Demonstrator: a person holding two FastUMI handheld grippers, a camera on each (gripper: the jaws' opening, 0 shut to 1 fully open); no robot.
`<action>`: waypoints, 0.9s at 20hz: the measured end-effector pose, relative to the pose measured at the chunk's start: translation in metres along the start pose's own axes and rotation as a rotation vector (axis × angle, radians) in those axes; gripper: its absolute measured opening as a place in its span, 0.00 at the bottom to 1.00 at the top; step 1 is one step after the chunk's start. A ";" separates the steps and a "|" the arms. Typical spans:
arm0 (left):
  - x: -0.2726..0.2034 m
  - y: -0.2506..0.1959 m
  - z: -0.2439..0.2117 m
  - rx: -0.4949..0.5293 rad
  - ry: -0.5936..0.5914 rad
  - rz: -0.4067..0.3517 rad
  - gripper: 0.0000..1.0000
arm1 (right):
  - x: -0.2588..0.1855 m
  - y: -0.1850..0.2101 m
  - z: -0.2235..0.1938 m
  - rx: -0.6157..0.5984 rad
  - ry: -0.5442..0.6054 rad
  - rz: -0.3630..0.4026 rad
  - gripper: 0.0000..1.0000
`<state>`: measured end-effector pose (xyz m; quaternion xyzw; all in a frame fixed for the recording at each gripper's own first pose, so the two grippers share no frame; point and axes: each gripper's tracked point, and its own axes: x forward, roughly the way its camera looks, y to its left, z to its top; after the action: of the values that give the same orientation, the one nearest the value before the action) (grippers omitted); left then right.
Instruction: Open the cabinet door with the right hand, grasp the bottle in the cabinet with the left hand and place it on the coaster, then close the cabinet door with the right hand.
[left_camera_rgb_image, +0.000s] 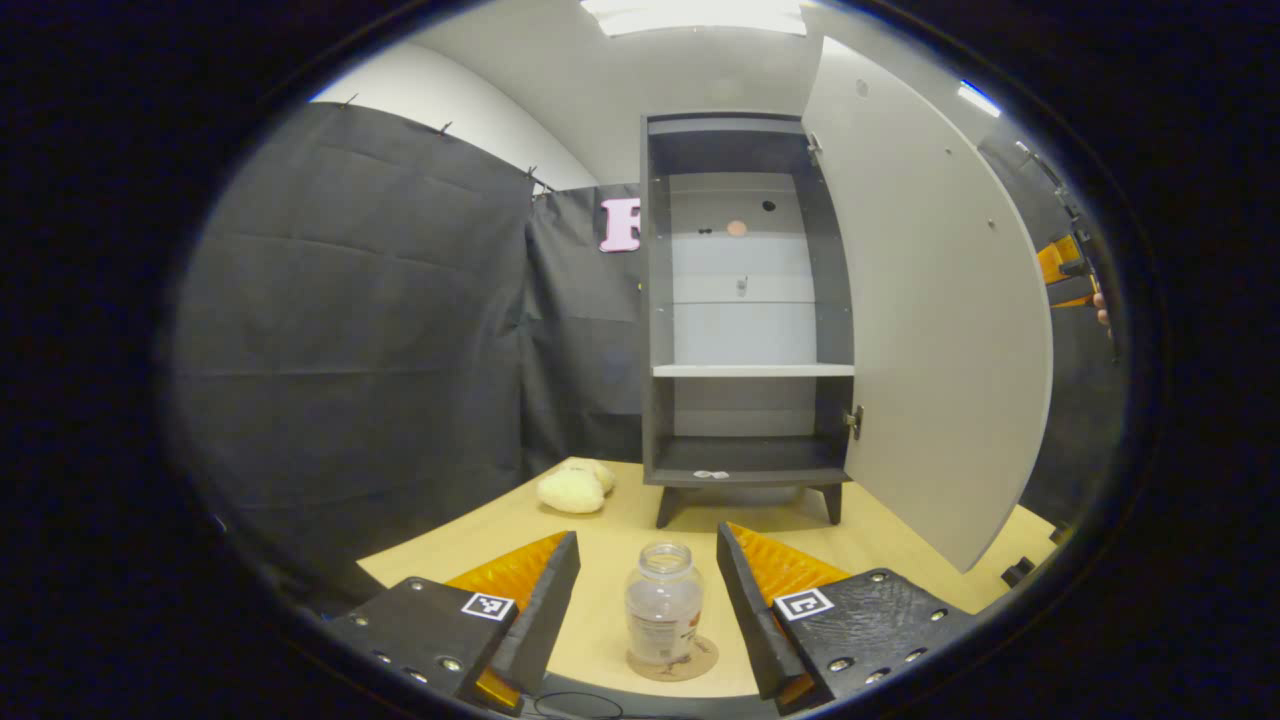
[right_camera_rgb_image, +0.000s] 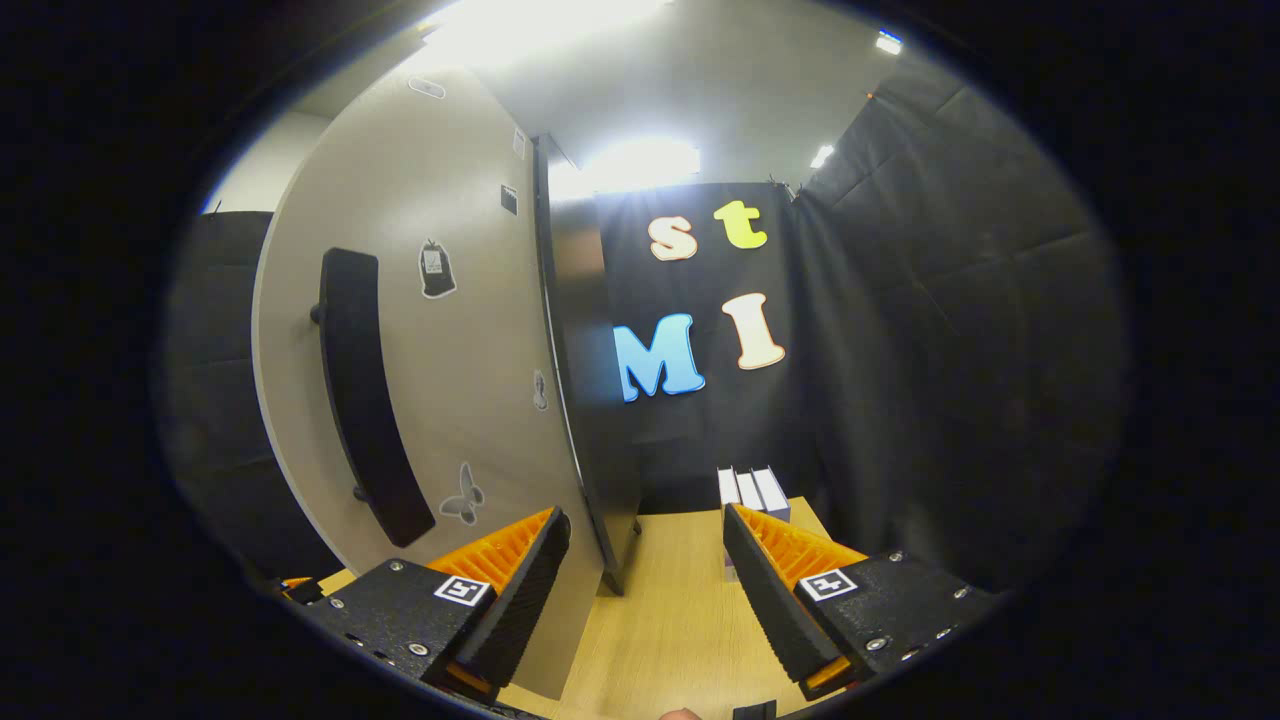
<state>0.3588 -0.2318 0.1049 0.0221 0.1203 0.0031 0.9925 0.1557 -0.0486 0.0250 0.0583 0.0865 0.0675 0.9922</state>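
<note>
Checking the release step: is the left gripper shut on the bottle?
No. In the left gripper view the left gripper is open, its fingers apart from the bottle standing on the coaster.

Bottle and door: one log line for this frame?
bottle: upright on coaster | left gripper: open, straddling bottle | door: open | right gripper: open, at door edge | cabinet: shelves bare

Ceiling lights (right_camera_rgb_image: 640, 165) glare white overhead (blown out in the right gripper view). Fisheye bends edges. Focus stays sharp.
</note>
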 end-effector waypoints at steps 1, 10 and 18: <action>-0.004 0.006 0.013 -0.014 -0.010 0.002 0.82 | 0.000 0.006 0.007 -0.002 -0.016 0.000 0.93; 0.024 0.100 0.059 -0.047 -0.066 0.012 0.75 | -0.015 0.030 0.037 -0.111 -0.103 -0.168 0.94; 0.045 0.166 0.076 -0.078 -0.100 -0.015 0.75 | -0.012 0.093 0.030 -0.107 -0.113 -0.178 0.93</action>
<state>0.4206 -0.0691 0.1753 -0.0173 0.0707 -0.0010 0.9973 0.1375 0.0384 0.0680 0.0013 0.0318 -0.0199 0.9993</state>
